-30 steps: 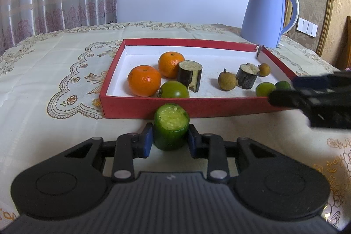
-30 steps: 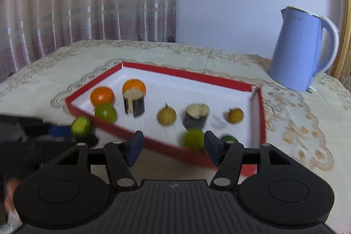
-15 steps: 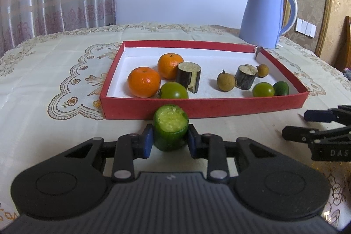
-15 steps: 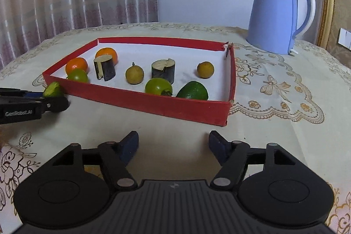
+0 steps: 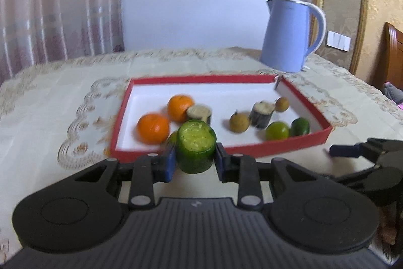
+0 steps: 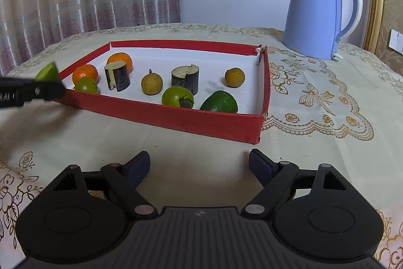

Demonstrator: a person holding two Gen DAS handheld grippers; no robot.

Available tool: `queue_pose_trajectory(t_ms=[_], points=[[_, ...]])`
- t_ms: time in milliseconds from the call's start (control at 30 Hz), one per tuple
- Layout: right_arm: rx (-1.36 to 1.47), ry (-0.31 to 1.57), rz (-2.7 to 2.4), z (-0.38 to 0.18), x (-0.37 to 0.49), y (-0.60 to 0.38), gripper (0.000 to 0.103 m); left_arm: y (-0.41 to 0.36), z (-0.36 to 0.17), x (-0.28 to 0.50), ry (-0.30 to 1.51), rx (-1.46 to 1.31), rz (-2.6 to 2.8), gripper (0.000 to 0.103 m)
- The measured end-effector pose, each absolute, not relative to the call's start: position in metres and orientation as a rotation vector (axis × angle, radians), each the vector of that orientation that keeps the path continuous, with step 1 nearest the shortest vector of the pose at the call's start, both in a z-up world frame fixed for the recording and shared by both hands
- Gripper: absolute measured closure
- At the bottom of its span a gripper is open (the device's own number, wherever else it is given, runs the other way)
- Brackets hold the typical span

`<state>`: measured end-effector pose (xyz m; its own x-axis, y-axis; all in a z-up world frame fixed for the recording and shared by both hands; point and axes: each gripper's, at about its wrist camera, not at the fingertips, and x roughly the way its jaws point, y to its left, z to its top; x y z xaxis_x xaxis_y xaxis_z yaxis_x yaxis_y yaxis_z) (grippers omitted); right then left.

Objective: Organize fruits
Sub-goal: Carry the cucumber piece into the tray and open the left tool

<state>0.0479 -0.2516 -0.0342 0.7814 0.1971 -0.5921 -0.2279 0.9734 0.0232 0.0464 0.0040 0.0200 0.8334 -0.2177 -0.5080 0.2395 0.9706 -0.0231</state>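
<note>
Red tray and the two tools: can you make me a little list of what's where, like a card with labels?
left tool: shut on cucumber chunk, held up at the tray's near wall
right tool: open, holding nothing
red tray: two oranges, two dark cut chunks, two brown round fruits, green fruits
blue kettle: behind the tray, on the tablecloth

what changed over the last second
The left tongs, clamped on the cucumber piece throughout, have lifted it off the cloth toward the red tray. The right tongs pulled back from the tray's near edge and hang open over the tablecloth, holding nothing. The fruit in the tray and the kettle stayed put.
</note>
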Motion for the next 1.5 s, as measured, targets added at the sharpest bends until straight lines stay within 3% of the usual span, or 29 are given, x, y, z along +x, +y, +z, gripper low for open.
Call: queue_pose_trajectory(t_ms=[1000, 1067, 1133, 1200, 1467, 1500], points=[[-0.049, 0.634, 0.231, -0.034, 0.048, -0.251, 0.016, -0.056, -0.013, 0.143, 0.667, 0.106, -0.261, 0.072], [-0.049, 0.634, 0.231, -0.034, 0.048, -0.251, 0.016, -0.058, -0.013, 0.145, 0.668, 0.112, -0.262, 0.068], [-0.049, 0.634, 0.231, -0.034, 0.048, -0.251, 0.016, -0.057, -0.013, 0.144, 0.674, 0.104, -0.265, 0.047], [-0.050, 0.634, 0.231, -0.034, 0.048, -0.251, 0.016, -0.058, -0.012, 0.140, 0.657, 0.116, -0.248, 0.036], [-0.049, 0.634, 0.231, -0.034, 0.048, -0.251, 0.016, -0.057, -0.005, 0.119, 0.628, 0.131, -0.232, 0.026], [-0.049, 0.634, 0.231, -0.034, 0.048, -0.251, 0.016, -0.057, -0.004, 0.115, 0.617, 0.133, -0.218, 0.021]])
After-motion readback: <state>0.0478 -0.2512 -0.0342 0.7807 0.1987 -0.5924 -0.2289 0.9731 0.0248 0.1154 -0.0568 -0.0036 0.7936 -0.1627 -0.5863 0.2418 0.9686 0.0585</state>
